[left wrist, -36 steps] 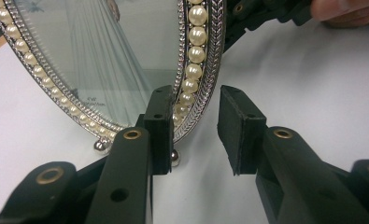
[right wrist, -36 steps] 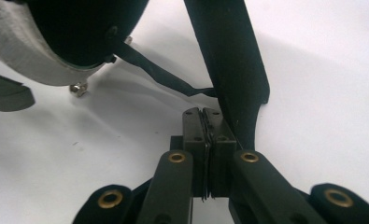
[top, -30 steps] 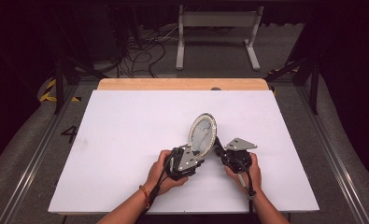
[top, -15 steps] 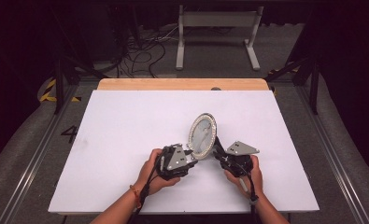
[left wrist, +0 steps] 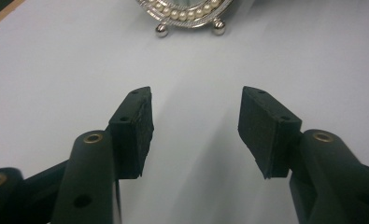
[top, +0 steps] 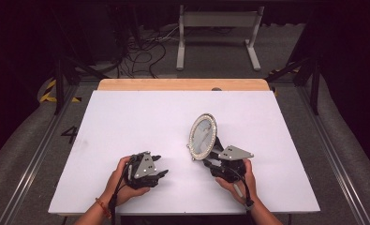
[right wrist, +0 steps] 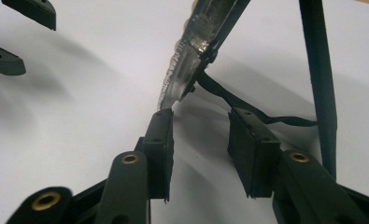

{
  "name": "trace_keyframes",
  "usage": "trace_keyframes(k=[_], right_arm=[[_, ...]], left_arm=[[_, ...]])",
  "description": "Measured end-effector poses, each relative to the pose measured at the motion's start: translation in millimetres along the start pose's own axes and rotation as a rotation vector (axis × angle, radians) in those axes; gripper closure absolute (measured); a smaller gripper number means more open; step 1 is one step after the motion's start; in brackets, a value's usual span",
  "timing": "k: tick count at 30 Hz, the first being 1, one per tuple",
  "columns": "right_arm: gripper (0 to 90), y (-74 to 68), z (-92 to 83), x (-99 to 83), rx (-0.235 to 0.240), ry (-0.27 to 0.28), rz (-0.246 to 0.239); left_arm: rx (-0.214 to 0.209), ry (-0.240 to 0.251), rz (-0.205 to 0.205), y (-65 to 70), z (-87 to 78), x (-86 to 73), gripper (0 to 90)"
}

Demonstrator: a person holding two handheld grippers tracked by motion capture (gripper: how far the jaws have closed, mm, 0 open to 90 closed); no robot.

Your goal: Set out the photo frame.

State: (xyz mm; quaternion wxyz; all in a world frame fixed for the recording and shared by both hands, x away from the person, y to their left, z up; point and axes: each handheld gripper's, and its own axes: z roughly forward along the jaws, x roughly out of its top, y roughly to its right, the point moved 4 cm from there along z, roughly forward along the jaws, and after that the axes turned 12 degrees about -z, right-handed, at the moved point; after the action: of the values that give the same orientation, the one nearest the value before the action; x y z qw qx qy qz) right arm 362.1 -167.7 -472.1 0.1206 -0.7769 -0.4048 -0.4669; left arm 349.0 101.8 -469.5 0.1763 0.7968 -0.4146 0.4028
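Two hand-held grippers sit low over the white table (top: 126,117), one in each of the person's hands, near the edge closest to the person. Between them and a little farther up the table stands an oval frame (top: 203,136) with a pearl-studded silver rim, propped upright and leaning back on a black strut. From above it faces toward the left gripper's side, and its base rests on the white surface. The left gripper (top: 160,173) is well apart from the frame, lying toward the front of the table with its jaws spread wide and nothing between them; in the left gripper view (left wrist: 195,126) the gap is plain, and beyond it the bottom of the frame (left wrist: 188,15) shows two small ball feet and a row of pearls. The right gripper (top: 210,163), with its grey three-cornered plate on top, is right up against the back of the frame. In the right gripper view (right wrist: 200,140) its jaws are parted with bare table between them, holding nothing, and the tip of one pad seems to meet the frame's lower edge (right wrist: 182,65), though I cannot be sure it touches. A thin black strap runs from the frame's back across to the strut (right wrist: 320,70) just past the other pad.
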Motion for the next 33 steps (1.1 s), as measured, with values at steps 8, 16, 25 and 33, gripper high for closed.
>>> trace_keyframes(k=[8,16,25,33], right_arm=[[51.8,-11.8,4.2,0.4,0.048,-0.001,-0.016],[46.3,-17.4,10.0,13.3,0.02,0.044,0.036],[52.6,-12.4,17.6,18.9,-0.04,0.069,0.106],[59.0,-2.8,13.8,20.0,-0.08,0.096,0.123]], left_arm=[[0.031,-0.002,-0.017,-5.0,3.5,-0.7,38.9],[0.038,-0.017,-0.026,-6.8,9.1,-3.4,37.0],[0.035,-0.037,-0.027,-7.2,15.0,-4.5,36.0],[0.036,-0.044,-0.039,-9.8,17.0,-4.9,35.4]])
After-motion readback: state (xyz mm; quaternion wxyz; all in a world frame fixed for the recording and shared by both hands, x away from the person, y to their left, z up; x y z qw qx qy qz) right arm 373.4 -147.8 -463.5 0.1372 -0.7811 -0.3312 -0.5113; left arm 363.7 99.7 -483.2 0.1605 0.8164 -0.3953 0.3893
